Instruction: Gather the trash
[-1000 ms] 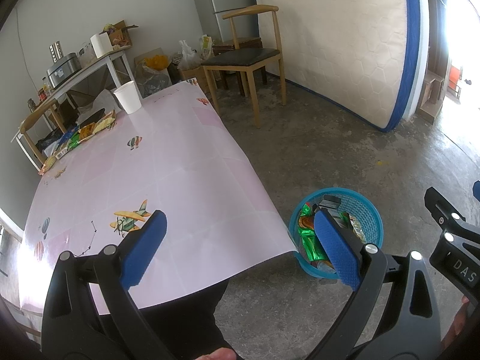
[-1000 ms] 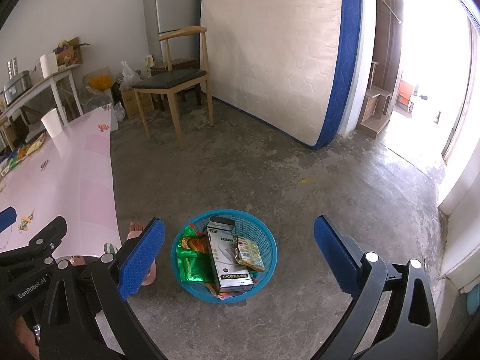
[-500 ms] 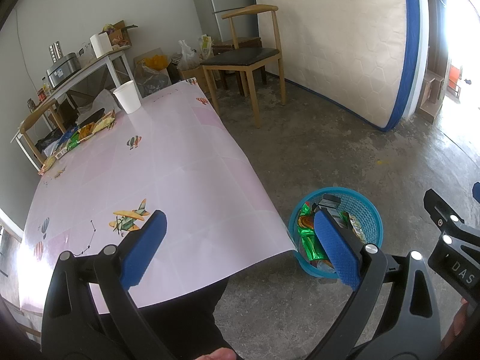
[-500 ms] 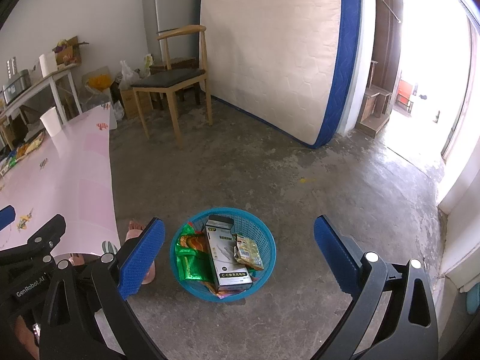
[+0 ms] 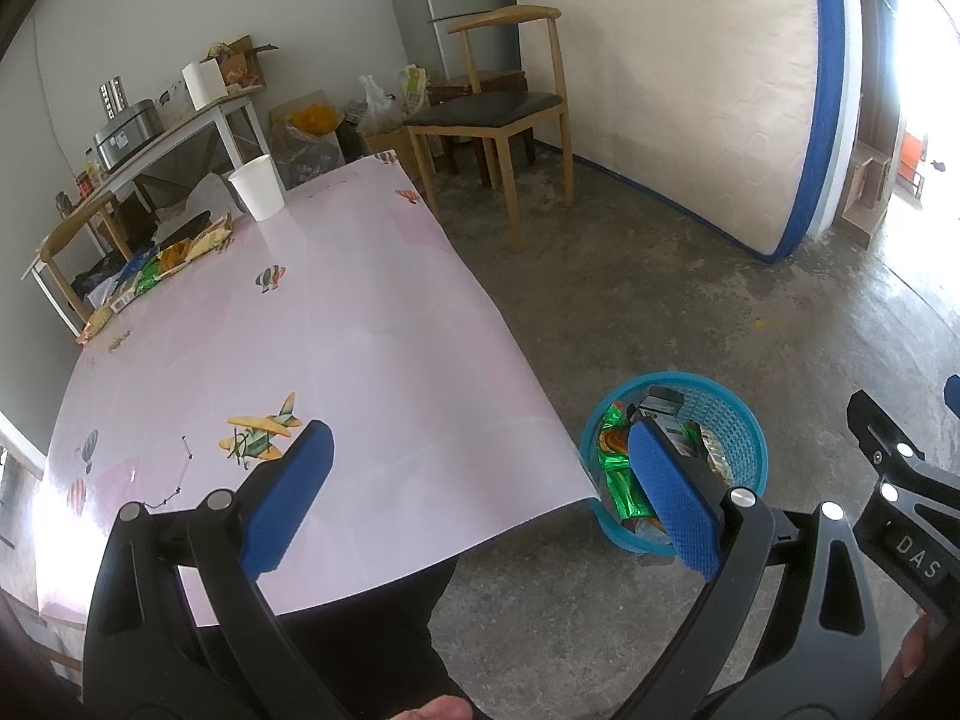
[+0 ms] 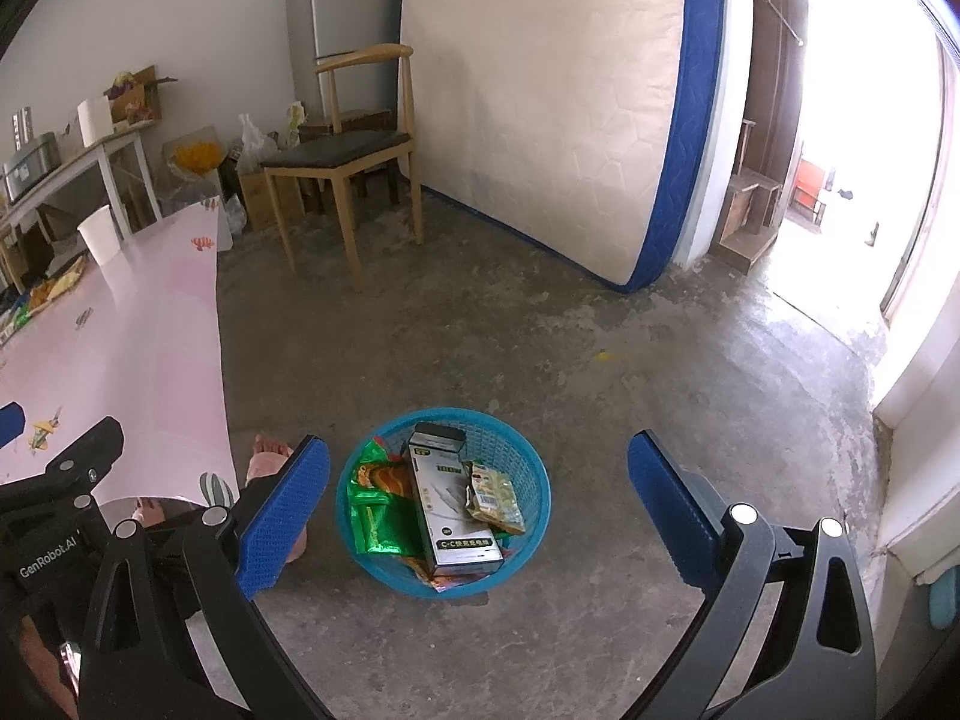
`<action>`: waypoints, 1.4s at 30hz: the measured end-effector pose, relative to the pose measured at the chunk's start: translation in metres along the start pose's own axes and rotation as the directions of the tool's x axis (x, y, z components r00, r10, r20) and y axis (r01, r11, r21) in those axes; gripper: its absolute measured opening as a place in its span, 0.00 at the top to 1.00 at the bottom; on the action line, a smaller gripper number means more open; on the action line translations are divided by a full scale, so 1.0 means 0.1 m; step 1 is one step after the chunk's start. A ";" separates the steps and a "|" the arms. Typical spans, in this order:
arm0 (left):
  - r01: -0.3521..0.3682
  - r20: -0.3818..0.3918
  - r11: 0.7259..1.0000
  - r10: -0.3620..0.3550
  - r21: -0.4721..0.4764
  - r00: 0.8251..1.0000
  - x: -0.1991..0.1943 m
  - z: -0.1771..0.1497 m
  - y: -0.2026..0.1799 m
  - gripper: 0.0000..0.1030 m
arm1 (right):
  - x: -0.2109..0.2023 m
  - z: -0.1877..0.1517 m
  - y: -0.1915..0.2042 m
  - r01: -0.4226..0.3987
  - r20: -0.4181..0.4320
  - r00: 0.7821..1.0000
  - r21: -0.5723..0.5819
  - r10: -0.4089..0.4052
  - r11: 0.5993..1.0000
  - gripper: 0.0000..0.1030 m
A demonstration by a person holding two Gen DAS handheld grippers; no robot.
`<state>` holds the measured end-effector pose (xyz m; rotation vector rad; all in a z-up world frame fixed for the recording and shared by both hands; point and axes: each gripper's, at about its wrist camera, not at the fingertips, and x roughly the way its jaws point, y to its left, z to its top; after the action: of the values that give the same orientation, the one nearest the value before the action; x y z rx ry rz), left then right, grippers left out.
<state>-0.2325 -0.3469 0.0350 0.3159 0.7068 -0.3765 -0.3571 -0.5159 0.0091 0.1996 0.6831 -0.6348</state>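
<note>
A blue plastic basket stands on the concrete floor beside the table corner, holding a long box, green foil wrappers and a snack packet. My right gripper hangs open above it with nothing between its fingers. My left gripper is open and empty over the near corner of the pink table; the basket shows partly behind its right finger. Several snack wrappers and a white paper cup lie at the table's far left edge.
A wooden chair stands beyond the table, and a mattress leans on the wall. A cluttered side table and bags sit at the back left. A person's bare foot rests by the basket. Open concrete floor stretches toward a bright doorway.
The right wrist view has drifted slightly, so the basket sits a touch lower and left. Both grippers stay open and empty.
</note>
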 end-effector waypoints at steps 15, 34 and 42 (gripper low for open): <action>0.002 0.000 1.000 -0.002 0.001 1.000 0.00 -0.02 0.01 0.08 | 0.00 0.00 0.00 0.010 0.001 1.000 -0.002 -0.010 1.000 0.06; 0.000 -0.001 1.000 0.000 0.000 1.000 0.00 -0.01 0.00 0.08 | 0.01 0.00 -0.01 0.013 -0.001 1.000 -0.007 -0.013 1.000 0.06; 0.001 -0.001 1.000 -0.001 0.001 1.000 0.00 0.00 0.01 0.08 | 0.02 0.00 -0.02 0.015 0.000 1.000 -0.007 -0.015 1.000 0.06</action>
<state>-0.2325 -0.3462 0.0349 0.3164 0.7078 -0.3774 -0.3572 -0.5181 0.0084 0.1883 0.6874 -0.6462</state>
